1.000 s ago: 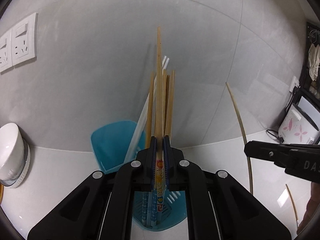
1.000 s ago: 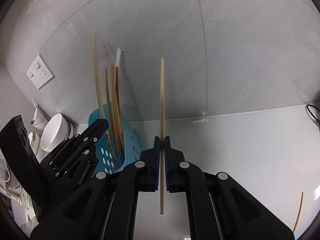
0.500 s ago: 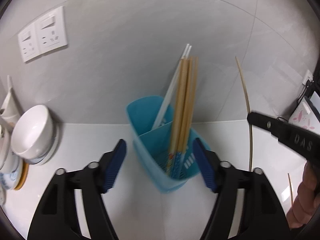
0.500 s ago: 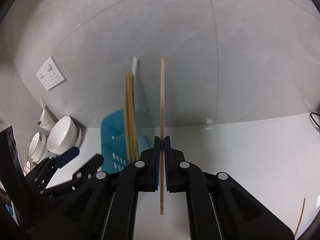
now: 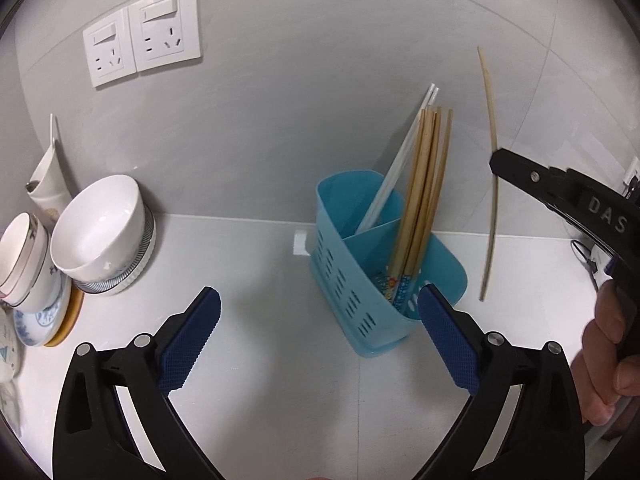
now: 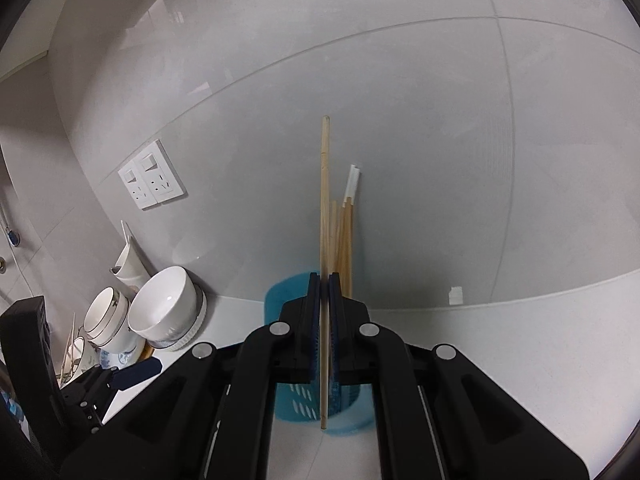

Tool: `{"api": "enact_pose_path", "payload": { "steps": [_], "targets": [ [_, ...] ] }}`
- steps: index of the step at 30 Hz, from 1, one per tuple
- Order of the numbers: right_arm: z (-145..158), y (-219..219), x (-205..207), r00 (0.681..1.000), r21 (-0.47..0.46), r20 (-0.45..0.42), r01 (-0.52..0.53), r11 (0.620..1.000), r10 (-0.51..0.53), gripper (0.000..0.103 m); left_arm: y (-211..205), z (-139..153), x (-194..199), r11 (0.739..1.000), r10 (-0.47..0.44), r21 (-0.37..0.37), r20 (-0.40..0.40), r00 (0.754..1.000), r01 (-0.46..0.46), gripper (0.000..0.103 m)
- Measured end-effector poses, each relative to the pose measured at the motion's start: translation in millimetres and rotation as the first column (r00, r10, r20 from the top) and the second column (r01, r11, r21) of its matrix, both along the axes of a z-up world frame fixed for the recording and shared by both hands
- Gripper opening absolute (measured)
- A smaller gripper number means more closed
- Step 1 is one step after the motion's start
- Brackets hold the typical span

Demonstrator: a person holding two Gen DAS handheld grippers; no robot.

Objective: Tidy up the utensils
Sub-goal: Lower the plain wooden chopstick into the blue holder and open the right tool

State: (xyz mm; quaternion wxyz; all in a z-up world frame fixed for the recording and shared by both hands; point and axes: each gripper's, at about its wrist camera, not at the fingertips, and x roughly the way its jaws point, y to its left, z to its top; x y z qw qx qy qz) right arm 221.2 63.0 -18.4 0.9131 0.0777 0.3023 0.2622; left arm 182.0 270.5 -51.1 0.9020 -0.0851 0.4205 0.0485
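I have a single bamboo chopstick (image 6: 324, 208) pinched upright in my right tool (image 6: 324, 292), its lower tip hanging free above the worktop (image 5: 256, 360) and just to the right of the blue utensil holder (image 5: 352, 280). My left tool (image 5: 318, 334) is spread wide and empty, sitting in front of the holder. The holder stands against the wall, split by a divider: the near compartment holds a bundle of wooden chopsticks (image 5: 424, 184) leaning toward the wall, and a pair of white chopsticks (image 5: 394, 172) leans in the far one.

I judge this to be the placing step for one more chopstick. Next I need to lift the stick above the rim, bring it over the near compartment and lower it tip first before releasing.

The leaning bundle crowds that opening, so my stick could knock against it. The holder looks light and might tip or slide if I catch its rim. Stacked white bowls (image 5: 100, 228) and plates sit well to the left, and wall sockets (image 5: 144, 34) are above them, all out of my path.
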Motion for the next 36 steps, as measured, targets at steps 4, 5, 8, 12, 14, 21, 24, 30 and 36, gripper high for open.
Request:
{"api": "enact_pose_path", "payload": {
  "steps": [4, 5, 8, 12, 14, 21, 24, 30, 36],
  "targets": [
    [-5, 10, 2, 0.999, 0.021, 0.037, 0.003, 1.000, -0.004, 0.004, 7, 0, -1, 1.000, 0.016, -0.004, -0.008, 1.000, -0.016, 0.097],
    [-7, 11, 3, 0.999, 0.024, 0.039, 0.005, 1.000, -0.006, 0.004, 8, -1, -1, 1.000, 0.020, -0.003, -0.011, 1.000, -0.020, 0.097],
    [-12, 15, 6, 0.999, 0.033, 0.045, 0.010, 0.999, -0.012, 0.004, 13, -5, -1, 0.999, 0.032, -0.012, -0.019, 0.999, -0.032, 0.097],
    [-21, 21, 11, 0.999, 0.025, 0.039, 0.019, 1.000, -0.020, 0.004, 19, -8, 0, 0.999, 0.043, -0.015, -0.027, 0.999, -0.043, 0.097],
    [-28, 22, 12, 0.999, 0.018, 0.031, 0.021, 1.000, -0.022, 0.004, 22, -10, 0, 0.999, 0.049, -0.015, -0.033, 0.998, -0.049, 0.097],
    [-53, 25, 10, 1.000, -0.021, -0.005, 0.022, 1.000, -0.022, 0.004, 26, -12, 3, 0.998, 0.059, -0.015, -0.038, 0.998, -0.060, 0.097],
    [-57, 27, 11, 1.000, -0.032, -0.015, 0.019, 0.999, -0.019, 0.004, 25, -12, 3, 0.998, 0.066, -0.017, -0.041, 0.997, -0.067, 0.097],
    [-60, 26, 10, 1.000, -0.049, -0.027, 0.014, 0.999, -0.015, 0.004, 25, -12, 4, 0.998, 0.066, -0.016, -0.043, 0.997, -0.067, 0.097],
    [-56, 26, 7, 0.999, -0.094, -0.031, 0.020, 0.995, -0.023, 0.010, 26, -11, 4, 0.997, 0.069, -0.017, -0.038, 0.997, -0.069, 0.097]
  ]
}}
